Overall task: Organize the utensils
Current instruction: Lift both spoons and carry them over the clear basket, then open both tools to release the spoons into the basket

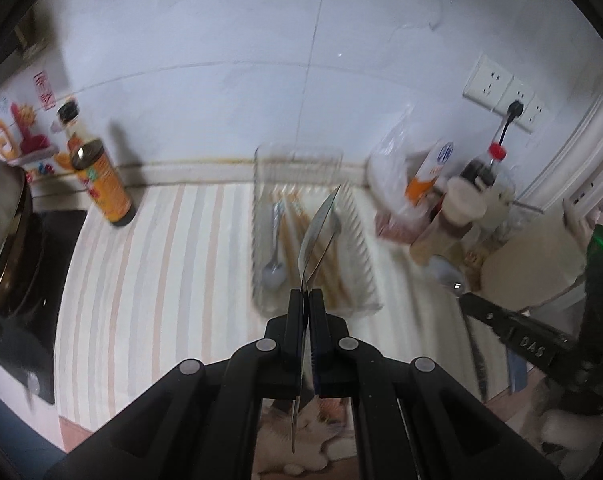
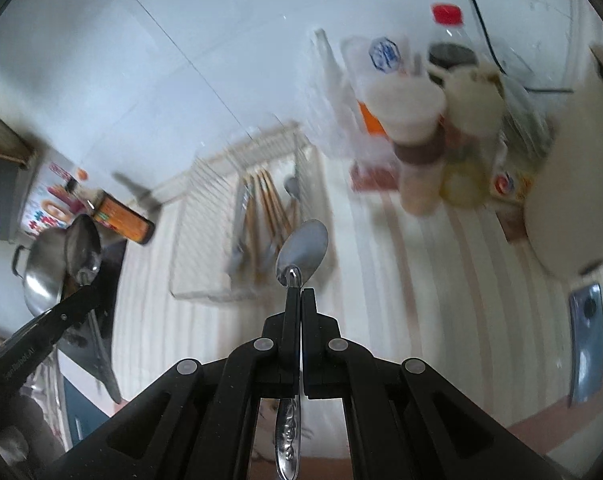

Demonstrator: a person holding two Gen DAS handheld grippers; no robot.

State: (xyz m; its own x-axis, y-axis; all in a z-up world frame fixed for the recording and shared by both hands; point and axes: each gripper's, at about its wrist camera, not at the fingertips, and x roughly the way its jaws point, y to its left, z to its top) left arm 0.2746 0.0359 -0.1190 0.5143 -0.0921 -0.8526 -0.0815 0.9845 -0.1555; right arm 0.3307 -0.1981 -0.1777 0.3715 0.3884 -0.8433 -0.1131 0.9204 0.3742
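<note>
My left gripper is shut on a steel spoon, seen edge-on, its bowl raised over a clear wire-sided tray. In the tray lie another spoon and several wooden chopsticks. My right gripper is shut on a second steel spoon, bowl forward, handle trailing back between the fingers. It hangs above the near right corner of the same tray, which holds chopsticks and metal cutlery. The left gripper with its spoon shows at the left of the right wrist view.
A striped cloth covers the counter. An orange sauce bottle and a steel pot on a black hob stand at left. Jars, a red-capped bottle and bags crowd the right. A white round lid sits far right, a wall socket behind.
</note>
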